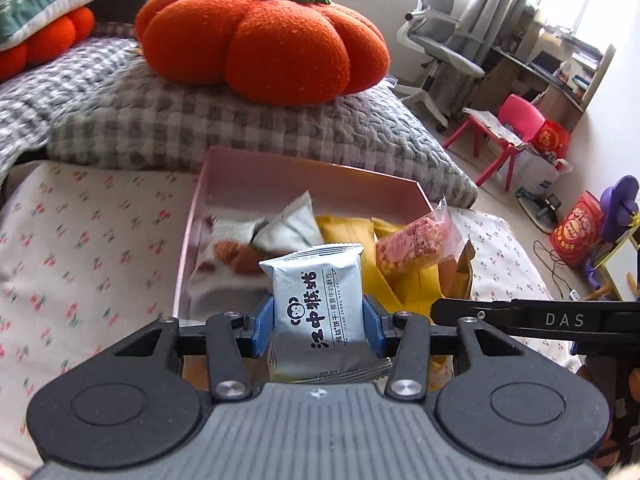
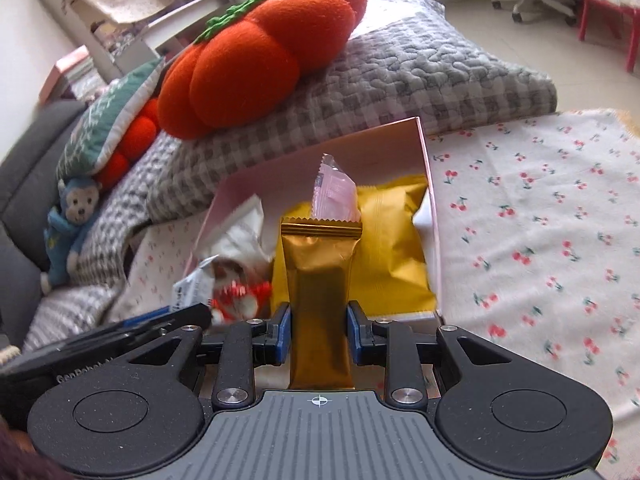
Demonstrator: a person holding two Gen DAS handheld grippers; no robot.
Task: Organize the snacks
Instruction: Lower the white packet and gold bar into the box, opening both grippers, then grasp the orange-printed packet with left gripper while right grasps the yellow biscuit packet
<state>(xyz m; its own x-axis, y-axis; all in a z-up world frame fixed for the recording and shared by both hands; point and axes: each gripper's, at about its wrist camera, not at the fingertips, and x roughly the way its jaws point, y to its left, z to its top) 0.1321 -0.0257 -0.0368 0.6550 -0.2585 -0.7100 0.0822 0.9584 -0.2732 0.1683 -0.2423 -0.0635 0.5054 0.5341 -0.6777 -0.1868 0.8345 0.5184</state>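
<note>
Two snacks gripped over pink box (image 1: 192, 216): left hand-held gripper (image 1: 319, 322) clamps white biscuit packet (image 1: 318, 304), right hand-held gripper (image 2: 319, 334) gold bar (image 2: 321, 292).

Pink box (image 1: 200, 200) on cherry-print bed (image 1: 80, 240)

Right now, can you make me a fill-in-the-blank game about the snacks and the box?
1. The left gripper holds a silver-grey packet with a ___ face printed on it.
2. The right gripper holds a long ___ coloured snack bar.
3. The snack box is ___ in colour.
4. The big plush cushion is shaped like a ___.

Missing words: monkey; gold; pink; pumpkin
</note>
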